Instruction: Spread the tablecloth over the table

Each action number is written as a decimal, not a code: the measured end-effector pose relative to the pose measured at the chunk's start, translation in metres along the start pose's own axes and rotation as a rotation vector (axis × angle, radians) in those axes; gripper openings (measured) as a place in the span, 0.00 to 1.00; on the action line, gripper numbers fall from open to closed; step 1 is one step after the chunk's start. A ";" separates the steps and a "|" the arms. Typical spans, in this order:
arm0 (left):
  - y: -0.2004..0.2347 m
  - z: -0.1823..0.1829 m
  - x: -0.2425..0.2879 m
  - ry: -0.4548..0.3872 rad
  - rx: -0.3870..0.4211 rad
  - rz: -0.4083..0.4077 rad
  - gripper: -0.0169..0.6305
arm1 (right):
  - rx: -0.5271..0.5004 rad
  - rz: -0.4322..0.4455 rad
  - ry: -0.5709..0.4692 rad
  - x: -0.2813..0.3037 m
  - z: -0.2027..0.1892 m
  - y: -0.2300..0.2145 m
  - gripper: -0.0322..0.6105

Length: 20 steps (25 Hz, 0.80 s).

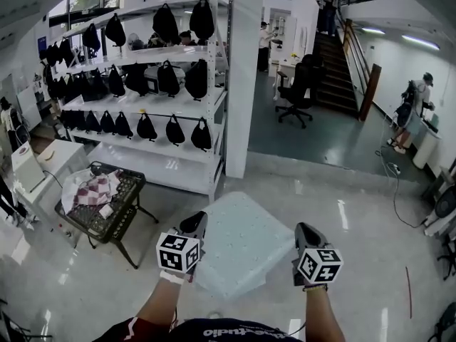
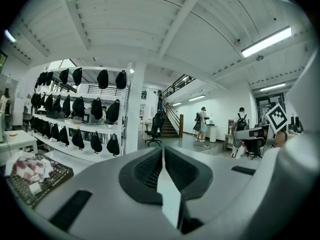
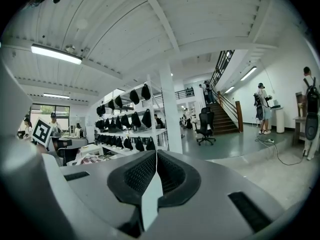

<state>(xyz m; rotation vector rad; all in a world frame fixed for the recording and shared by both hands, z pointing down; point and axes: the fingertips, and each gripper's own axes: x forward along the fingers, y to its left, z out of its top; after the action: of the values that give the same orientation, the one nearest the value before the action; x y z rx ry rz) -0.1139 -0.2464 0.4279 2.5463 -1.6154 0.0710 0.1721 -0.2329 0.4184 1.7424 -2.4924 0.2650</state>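
Tongs first: the left gripper (image 1: pixel 194 223) is clamped down on a thin fold of the pale mint-white dotted fabric tablecloth (image 1: pixel 242 244). In the left gripper view the black ribbed pads (image 2: pixel 145 171) sit almost together, and the tablecloth (image 2: pixel 169 199) shows as a pale sliver pinched in the slit of the left gripper (image 2: pixel 163 150).

Same deal on the other side. The right gripper (image 1: pixel 304 230) is clenched on the cloth too. In the right gripper view its jaws are pressed together, with a narrow pale strip of tablecloth (image 3: pixel 151 199) caught between them at the right gripper (image 3: pixel 156 155).

From the head view the tablecloth is stretched out as one flat panel between the two tongs. The left gripper bites its edge at about 8 o'clock and the right one at about 4 o'clock. The rest of the sheet runs away from the person toward 12 o'clock, and one corner dips back toward 6 o'clock, between the forearms. Shiny pale floor (image 1: pixel 342 219) shows all around it.

Off at 9 o'clock from the cloth, well apart from it, there's a black wire-mesh basket cart (image 1: pixel 125 216) with a red-and-white checked rag (image 1: pixel 96 189) in it. Behind that, at around 11 o'clock, is a white metal shelving rack (image 1: pixel 153 109) lined with black bags.
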 end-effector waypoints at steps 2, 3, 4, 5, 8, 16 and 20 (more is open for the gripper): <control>0.002 0.001 0.000 0.000 -0.004 0.006 0.07 | -0.004 0.007 0.003 0.002 0.000 0.002 0.10; 0.003 0.001 0.000 0.000 -0.004 0.008 0.07 | -0.006 0.009 0.005 0.003 -0.001 0.002 0.10; 0.003 0.001 0.000 0.000 -0.003 0.009 0.07 | -0.007 0.011 0.008 0.004 -0.002 0.003 0.10; 0.003 0.000 0.001 0.001 -0.003 0.010 0.07 | -0.007 0.012 0.009 0.004 -0.003 0.002 0.10; 0.001 -0.001 0.002 0.001 -0.003 0.009 0.07 | -0.008 0.008 0.012 0.002 -0.005 -0.001 0.10; -0.003 -0.008 0.007 0.007 -0.008 0.008 0.07 | -0.025 -0.023 0.015 0.000 -0.005 -0.012 0.09; -0.004 -0.007 0.009 0.004 -0.005 0.009 0.07 | -0.027 -0.036 0.016 -0.001 -0.006 -0.016 0.09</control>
<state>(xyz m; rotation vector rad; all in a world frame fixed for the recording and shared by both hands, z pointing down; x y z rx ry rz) -0.1061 -0.2514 0.4353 2.5336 -1.6233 0.0728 0.1870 -0.2361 0.4254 1.7654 -2.4395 0.2415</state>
